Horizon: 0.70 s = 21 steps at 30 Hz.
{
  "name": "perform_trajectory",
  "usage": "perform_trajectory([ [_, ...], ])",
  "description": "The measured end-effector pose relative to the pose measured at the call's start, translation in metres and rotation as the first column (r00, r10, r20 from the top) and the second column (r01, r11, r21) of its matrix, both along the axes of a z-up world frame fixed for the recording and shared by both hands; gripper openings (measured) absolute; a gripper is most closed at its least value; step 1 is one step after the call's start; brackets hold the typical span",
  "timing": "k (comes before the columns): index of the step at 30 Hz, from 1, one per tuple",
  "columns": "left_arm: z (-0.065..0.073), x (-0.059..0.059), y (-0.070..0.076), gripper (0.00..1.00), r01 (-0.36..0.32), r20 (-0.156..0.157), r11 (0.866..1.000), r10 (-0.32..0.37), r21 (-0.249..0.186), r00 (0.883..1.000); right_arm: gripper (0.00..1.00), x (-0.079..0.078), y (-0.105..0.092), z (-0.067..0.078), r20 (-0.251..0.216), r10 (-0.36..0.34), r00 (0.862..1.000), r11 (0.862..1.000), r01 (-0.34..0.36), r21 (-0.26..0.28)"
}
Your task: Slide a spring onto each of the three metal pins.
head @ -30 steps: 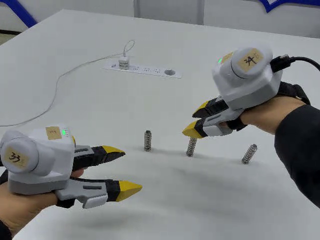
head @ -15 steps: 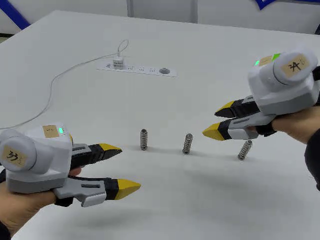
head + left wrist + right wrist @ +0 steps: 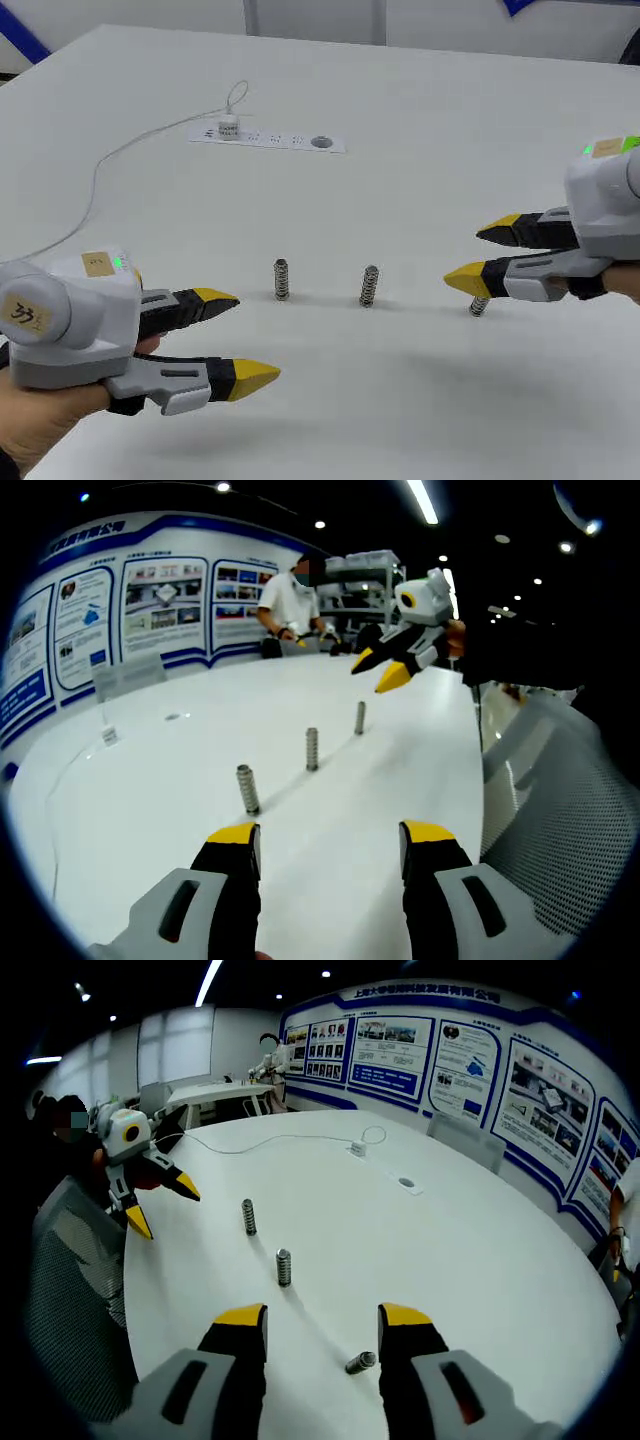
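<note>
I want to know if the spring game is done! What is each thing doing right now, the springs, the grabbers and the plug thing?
Left gripper: open, holding nothing.
Right gripper: open, holding nothing.
Left spring: standing upright.
Middle spring: standing, nearly upright.
Right spring: leaning.
Power strip: one white charger plugged in.
</note>
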<state>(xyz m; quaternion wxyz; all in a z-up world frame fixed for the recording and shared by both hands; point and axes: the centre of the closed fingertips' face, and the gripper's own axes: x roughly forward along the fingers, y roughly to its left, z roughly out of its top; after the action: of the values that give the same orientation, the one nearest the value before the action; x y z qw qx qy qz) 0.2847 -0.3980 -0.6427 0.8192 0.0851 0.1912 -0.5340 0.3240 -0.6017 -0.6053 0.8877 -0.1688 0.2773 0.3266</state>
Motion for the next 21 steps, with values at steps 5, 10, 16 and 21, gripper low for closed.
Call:
perform_trajectory([
  [5, 0.0, 0.0, 0.0, 0.58, -0.003, -0.004, 1.0, 0.003, -0.002, 1.0, 0.48, -0.007, -0.013, -0.007, 0.004, -0.037, 0.999, 0.999, 0.037, 0.014],
  [10, -0.001, 0.001, 0.001, 0.59, -0.008, -0.007, 1.0, 0.008, -0.002, 1.0, 0.51, -0.016, -0.022, -0.017, -0.001, -0.067, 0.998, 0.997, 0.067, 0.029],
  [16, -0.004, 0.0, 0.002, 0.59, -0.011, -0.016, 1.0, 0.011, 0.001, 1.0, 0.53, -0.027, -0.031, -0.028, -0.002, -0.086, 0.996, 0.996, 0.086, 0.034],
  [21, -0.006, 0.0, 0.002, 0.59, -0.016, -0.021, 1.0, 0.016, 0.0, 1.0, 0.55, -0.036, -0.033, -0.033, 0.001, -0.105, 0.994, 0.993, 0.105, 0.063],
])
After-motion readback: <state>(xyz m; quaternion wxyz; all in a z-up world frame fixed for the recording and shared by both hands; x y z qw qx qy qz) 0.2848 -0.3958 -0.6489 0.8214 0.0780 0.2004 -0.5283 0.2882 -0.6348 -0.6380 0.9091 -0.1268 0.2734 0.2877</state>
